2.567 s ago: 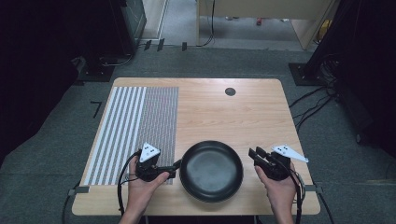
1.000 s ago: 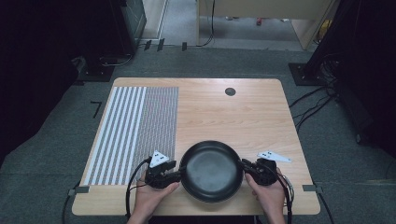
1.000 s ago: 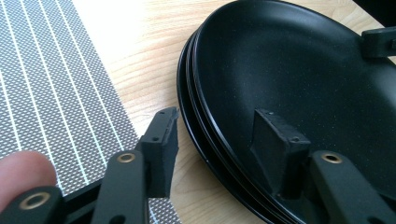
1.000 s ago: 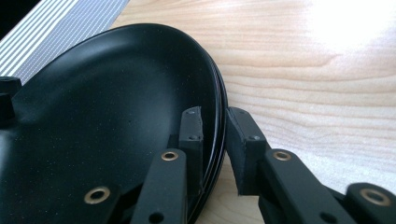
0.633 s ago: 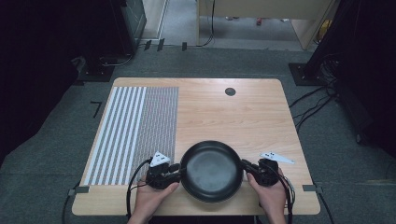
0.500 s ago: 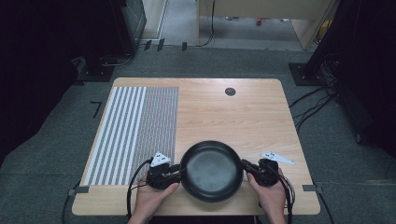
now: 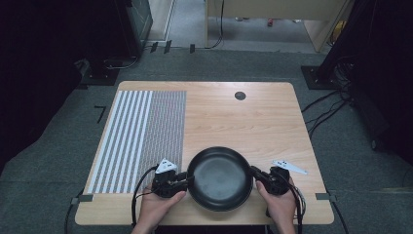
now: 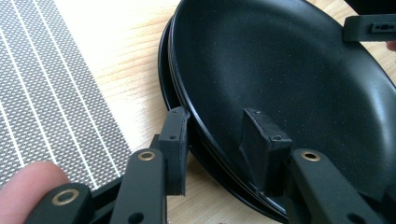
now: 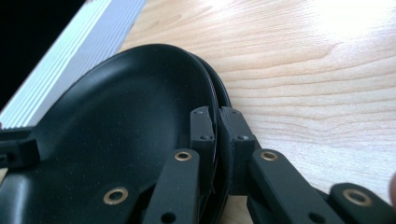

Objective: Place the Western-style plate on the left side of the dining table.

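Fingers of the right gripper point(image 9: 215, 128) are pinched on the pan's point(image 7: 220, 177) rim, one pad inside the bowl and one outside, with no gap visible in the right gripper view. Fingers of the left gripper point(image 8: 218, 140) straddle the opposite rim and have just been closing; in the left gripper view the outer pad touches the rim's outer edge, while the inner pad stands in the bowl with a gap to the wall, so this side is not yet clamped.

The pan sits on the table point(image 7: 253, 117) near its front edge, just right of the striped mat point(image 7: 139, 136). In both gripper views a second dark rim shows under the upper one; this may be two stacked pans or a stepped rim, and I cannot tell which.

Step in hand, by my judgement: securing a two-sided hold ahead of a lift. The next move calls for the left fingers to finish closing on the rim, then for both hands to rise together and level, since a smooth, thin rim may slip or tip if one side leads.

Pose: in the high view both hands come in from the table's front edge, the grippers lying low and roughly level, pointing inward at each other across the pan, cables trailing back.
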`<state>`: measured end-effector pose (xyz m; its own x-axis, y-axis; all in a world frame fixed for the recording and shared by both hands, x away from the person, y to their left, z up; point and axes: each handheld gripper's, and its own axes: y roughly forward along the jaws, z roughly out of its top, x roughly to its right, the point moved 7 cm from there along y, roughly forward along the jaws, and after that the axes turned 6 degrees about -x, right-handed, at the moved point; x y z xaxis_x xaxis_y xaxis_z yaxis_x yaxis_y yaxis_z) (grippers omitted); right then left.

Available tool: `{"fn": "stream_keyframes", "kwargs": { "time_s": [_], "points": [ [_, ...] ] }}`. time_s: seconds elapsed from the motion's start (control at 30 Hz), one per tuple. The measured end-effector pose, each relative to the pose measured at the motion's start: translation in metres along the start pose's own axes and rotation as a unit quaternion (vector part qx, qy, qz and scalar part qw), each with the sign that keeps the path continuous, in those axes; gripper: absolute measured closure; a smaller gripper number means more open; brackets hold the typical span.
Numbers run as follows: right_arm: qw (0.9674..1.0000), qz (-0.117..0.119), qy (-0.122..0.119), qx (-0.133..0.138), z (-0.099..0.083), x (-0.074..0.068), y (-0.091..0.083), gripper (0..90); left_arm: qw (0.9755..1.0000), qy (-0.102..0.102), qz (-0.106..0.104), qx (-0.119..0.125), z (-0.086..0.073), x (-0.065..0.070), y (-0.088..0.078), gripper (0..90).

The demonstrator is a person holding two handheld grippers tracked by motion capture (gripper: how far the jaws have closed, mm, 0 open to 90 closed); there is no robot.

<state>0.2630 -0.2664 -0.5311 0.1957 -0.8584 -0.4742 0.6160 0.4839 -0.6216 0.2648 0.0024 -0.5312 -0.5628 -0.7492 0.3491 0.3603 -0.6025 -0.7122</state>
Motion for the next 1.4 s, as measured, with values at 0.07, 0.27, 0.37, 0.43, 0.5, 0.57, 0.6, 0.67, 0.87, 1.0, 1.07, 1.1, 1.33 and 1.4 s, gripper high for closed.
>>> {"fn": "stream_keyframes", "kwargs": {
  "time_s": [0.07,0.27,0.37,0.43,0.5,0.57,0.6,0.67,0.87,1.0,1.07,1.1,1.33,1.4],
  "points": [
    [1.0,0.004,0.005,0.006,0.0,0.0,0.001,85.6,1.0,-0.001,-0.001,0.0,0.0,0.0,0.0,62.3],
    [0.9998,0.01,0.006,0.014,-0.003,-0.003,0.005,85.4,1.0,-0.004,-0.008,-0.002,0.0,-0.001,0.0,61.3],
    [0.9998,0.009,0.007,0.015,-0.003,-0.004,0.006,85.3,0.9999,-0.005,-0.012,-0.004,0.0,-0.001,-0.001,61.4],
    [0.9997,0.013,0.009,0.017,-0.003,-0.004,0.006,85.4,0.9999,-0.002,-0.009,-0.005,0.0,-0.001,-0.002,61.3],
    [0.9996,0.018,0.012,0.016,-0.004,-0.004,0.007,85.5,1.0,0.001,0.002,-0.006,0.001,-0.001,-0.004,61.3],
    [0.9994,0.026,0.017,0.015,-0.005,-0.005,0.008,85.5,1.0,0.002,0.007,-0.006,0.001,-0.001,-0.005,61.2],
    [0.9993,0.029,0.019,0.016,-0.005,-0.006,0.009,85.5,1.0,0.001,0.009,-0.004,0.001,-0.002,-0.008,61.4],
    [0.9991,0.034,0.019,0.015,-0.006,-0.008,0.01,85.4,0.9999,0.002,0.012,-0.003,0.002,-0.004,-0.011,61.9],
    [0.9989,0.038,0.02,0.017,-0.009,-0.013,0.013,85.3,0.9999,0.006,0.011,-0.004,0.004,-0.007,-0.019,64.0],
    [0.9988,0.039,0.023,0.018,-0.011,-0.014,0.013,85.3,0.9998,0.013,0.013,-0.009,0.004,-0.005,-0.023,64.2],
    [0.9987,0.041,0.025,0.018,-0.011,-0.015,0.014,85.3,0.9998,0.014,0.013,-0.011,0.004,-0.005,-0.026,64.7],
    [0.9986,0.042,0.026,0.017,-0.011,-0.015,0.014,85.3,0.9998,0.014,0.012,-0.011,0.004,-0.005,-0.027,65.0],
    [0.9982,0.053,0.027,0.011,-0.015,-0.021,0.018,85.0,0.9998,0.011,0.008,-0.013,0.006,-0.01,-0.037,66.1],
    [0.998,0.055,0.028,0.01,-0.017,-0.024,0.02,84.9,0.9998,0.008,0.008,-0.014,0.005,-0.012,-0.038,66.0]
  ]
}}
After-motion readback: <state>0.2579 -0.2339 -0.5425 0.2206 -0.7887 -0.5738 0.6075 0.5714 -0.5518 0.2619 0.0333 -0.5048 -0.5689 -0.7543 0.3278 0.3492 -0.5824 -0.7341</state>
